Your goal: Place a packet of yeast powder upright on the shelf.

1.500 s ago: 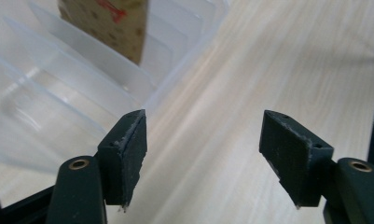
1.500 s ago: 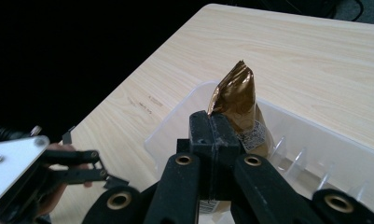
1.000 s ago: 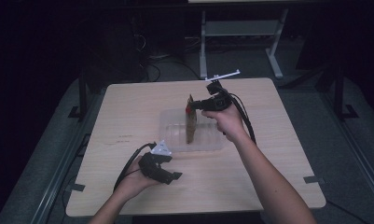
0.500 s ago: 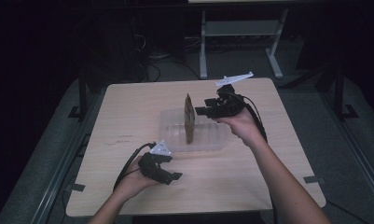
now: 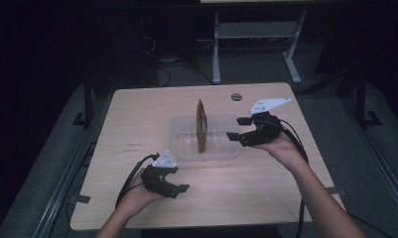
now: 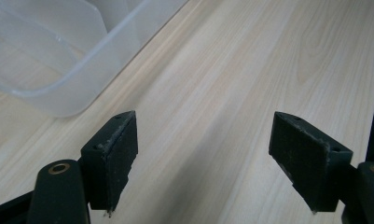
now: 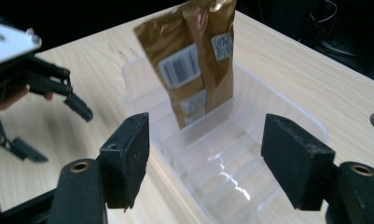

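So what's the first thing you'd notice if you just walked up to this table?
The gold-brown packet standing upright in the clear plastic tray at the middle of the wooden table catches the eye first. Just to its right, the right gripper hangs in the air, apart from the packet; its jaws have just been opening and nothing is between them. The left gripper waits open near the tray's front corner.

A tray (image 5: 184,144) sits at the middle of the table (image 5: 137,114), and a pouch (image 5: 201,124) stands upright in it (bottom edge in the tray). The right gripper (image 5: 238,130) is just right of the tray; the left gripper (image 5: 179,187) lies nearer, left of centre.
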Demonstrator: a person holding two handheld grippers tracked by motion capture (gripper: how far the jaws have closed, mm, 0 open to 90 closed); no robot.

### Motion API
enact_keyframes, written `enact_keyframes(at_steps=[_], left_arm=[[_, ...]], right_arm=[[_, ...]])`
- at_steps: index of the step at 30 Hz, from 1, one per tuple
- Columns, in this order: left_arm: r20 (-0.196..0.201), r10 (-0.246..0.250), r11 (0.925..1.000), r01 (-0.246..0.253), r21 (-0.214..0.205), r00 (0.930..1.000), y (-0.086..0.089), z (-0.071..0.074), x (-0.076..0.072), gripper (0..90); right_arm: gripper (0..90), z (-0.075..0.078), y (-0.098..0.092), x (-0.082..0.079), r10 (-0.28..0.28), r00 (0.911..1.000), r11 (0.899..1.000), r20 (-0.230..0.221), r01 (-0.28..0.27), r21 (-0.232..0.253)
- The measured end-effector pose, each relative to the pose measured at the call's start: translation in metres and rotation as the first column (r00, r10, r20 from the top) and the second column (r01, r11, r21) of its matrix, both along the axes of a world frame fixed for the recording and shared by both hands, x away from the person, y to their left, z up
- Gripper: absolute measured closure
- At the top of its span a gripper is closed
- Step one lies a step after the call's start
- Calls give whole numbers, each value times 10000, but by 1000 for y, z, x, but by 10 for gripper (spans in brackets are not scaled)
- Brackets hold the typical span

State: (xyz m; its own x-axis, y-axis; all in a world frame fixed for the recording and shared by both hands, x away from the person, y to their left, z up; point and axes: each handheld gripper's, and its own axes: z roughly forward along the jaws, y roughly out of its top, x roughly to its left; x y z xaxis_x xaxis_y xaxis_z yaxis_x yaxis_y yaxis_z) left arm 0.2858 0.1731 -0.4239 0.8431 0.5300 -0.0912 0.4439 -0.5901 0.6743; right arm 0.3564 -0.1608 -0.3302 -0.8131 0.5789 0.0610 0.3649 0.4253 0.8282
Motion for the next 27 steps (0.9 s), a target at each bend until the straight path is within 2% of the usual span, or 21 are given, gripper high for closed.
enact_keyframes(at_steps=[1, 8, 10, 13, 14, 15, 17, 18, 19, 23, 24, 25, 26, 27], left_arm=[[63, -44, 9999, 43, 153, 10000, 3, 0, -3, 232], [71, 65, 9999, -66, 153, 10000, 11, -3, -11, 232], [69, 65, 9998, -66, 186, 10000, 14, -5, -13, 232], [37, 62, 9994, -64, 347, 10000, 19, -8, -16, 232], [-6, 63, 9991, -63, 427, 10000, 20, -9, -17, 232], [-6, 117, 9991, -116, 417, 9999, 20, -10, -17, 232], [-7, 119, 9991, -119, 415, 9999, 20, -12, -17, 232], [-17, 108, 9992, -107, 389, 9999, 20, -13, -17, 232], [-23, 85, 9991, -84, 418, 10000, 21, -13, -17, 232], [33, -8, 9982, 6, 595, 10000, 22, -15, -16, 233], [72, -42, 9974, 37, 724, 10000, 22, -16, -16, 233], [78, -53, 9969, 47, 790, 10000, 21, -17, -16, 233], [118, -128, 9955, 116, 939, 9998, 21, -18, -15, 233], [116, -177, 9947, 164, 1019, 9998, 21, -20, -15, 233]], right_arm=[[317, -2, -3, -3, -18, 10000, 10000, 33, 19, -15], [305, -20, -20, -23, -110, 9999, 9998, -54, 109, -160], [293, -31, -28, -32, -161, 9997, 9997, -156, 158, -206], [289, -39, -33, -39, -132, 9997, 9997, -210, 127, -203], [286, -48, -38, -46, -166, 9993, 9997, -332, 159, -196], [286, -48, -38, -46, -166, 9993, 9997, -332, 159, -196], [283, -57, -43, -52, -164, 9990, 9994, -424, 150, -327], [280, -66, -47, -58, -152, 9983, 9987, -571, 124, -488], [280, -66, -47, -58, -152, 9983, 9987, -571, 124, -488], [278, -87, -57, -67, -253, 9981, 9958, -570, 202, -888], [271, -98, -60, -70, -139, 9947, 9934, -1016, 22, -1145], [271, -98, -60, -70, -139, 9947, 9934, -1016, 22, -1145], [272, -106, -58, -71, -52, 9954, 9777, -953, -149, -2093], [272, -106, -58, -71, -52, 9954, 9777, -953, -149, -2093]])
